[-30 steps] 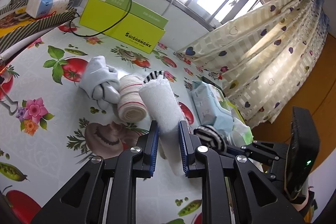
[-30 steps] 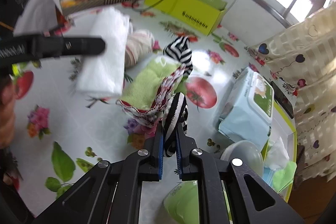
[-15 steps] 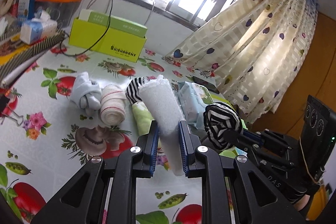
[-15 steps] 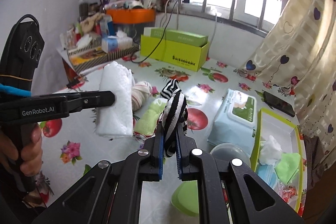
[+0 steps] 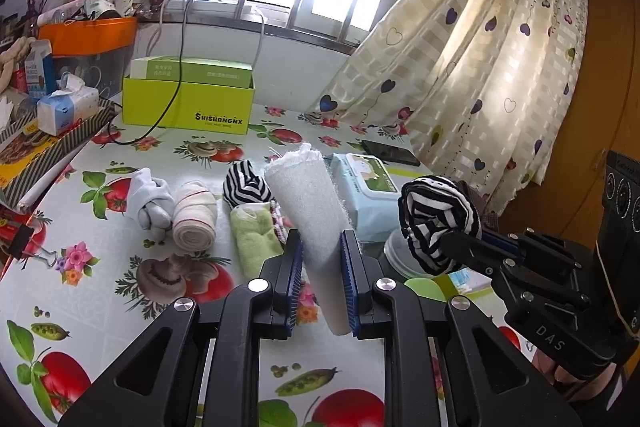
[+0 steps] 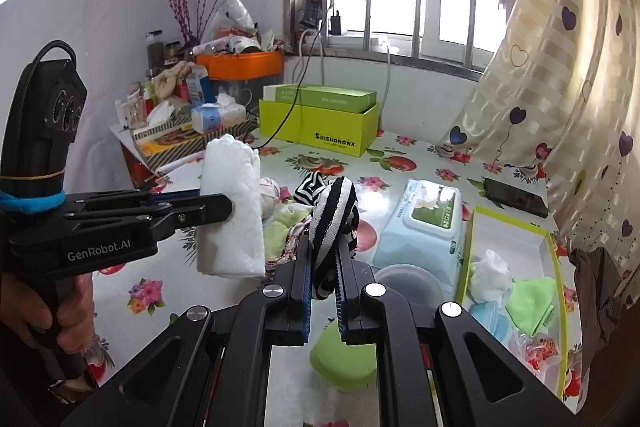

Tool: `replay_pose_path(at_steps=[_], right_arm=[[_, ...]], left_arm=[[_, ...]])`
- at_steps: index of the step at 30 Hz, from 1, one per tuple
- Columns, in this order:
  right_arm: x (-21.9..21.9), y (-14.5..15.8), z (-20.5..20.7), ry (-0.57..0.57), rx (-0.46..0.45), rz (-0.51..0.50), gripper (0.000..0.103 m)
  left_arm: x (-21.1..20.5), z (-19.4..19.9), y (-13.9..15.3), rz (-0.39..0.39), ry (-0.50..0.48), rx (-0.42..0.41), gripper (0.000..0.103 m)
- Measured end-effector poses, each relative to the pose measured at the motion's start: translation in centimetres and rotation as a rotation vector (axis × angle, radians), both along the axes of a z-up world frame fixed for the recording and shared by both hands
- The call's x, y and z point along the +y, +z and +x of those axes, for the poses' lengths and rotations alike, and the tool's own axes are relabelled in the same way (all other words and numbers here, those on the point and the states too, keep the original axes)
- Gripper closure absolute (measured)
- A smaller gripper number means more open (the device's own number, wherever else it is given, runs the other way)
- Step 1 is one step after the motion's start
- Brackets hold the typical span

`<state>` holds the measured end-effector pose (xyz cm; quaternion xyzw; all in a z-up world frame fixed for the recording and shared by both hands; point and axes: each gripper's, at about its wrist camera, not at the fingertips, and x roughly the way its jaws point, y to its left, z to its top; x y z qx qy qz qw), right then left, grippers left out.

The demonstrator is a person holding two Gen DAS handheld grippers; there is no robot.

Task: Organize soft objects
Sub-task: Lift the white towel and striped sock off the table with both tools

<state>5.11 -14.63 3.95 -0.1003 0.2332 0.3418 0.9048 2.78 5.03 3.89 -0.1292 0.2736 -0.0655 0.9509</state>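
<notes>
Between the pads of the left hand-held gripper (image 5: pixel 320 281) a white fluffy rolled towel (image 5: pixel 310 203) is clamped, lifted above the flowered counter (image 5: pixel 120 291); the right hand-held gripper (image 6: pixel 323 289) pinches a black-and-white striped fabric roll (image 6: pixel 334 215) just beside it. Either soft roll may slip or unroll, because only its lower end is gripped. Both hands point forward and somewhat downward.
</notes>
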Motion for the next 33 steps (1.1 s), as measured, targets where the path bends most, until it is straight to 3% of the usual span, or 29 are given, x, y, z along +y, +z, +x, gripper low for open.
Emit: replay_pose_path(at_steps=[24, 33], right_arm=[[-3.4, -0.1, 0.3, -0.059, 0.001, 0.049, 0.093], [-6.5, 0.0, 0.9, -0.127, -0.002, 0.074, 0.093]], left_arm=[[-3.3, 1.0, 0.8, 0.018, -0.063, -0.010, 0.083], [-5.7, 2.0, 2.1, 0.033, -0.124, -0.030, 0.083]])
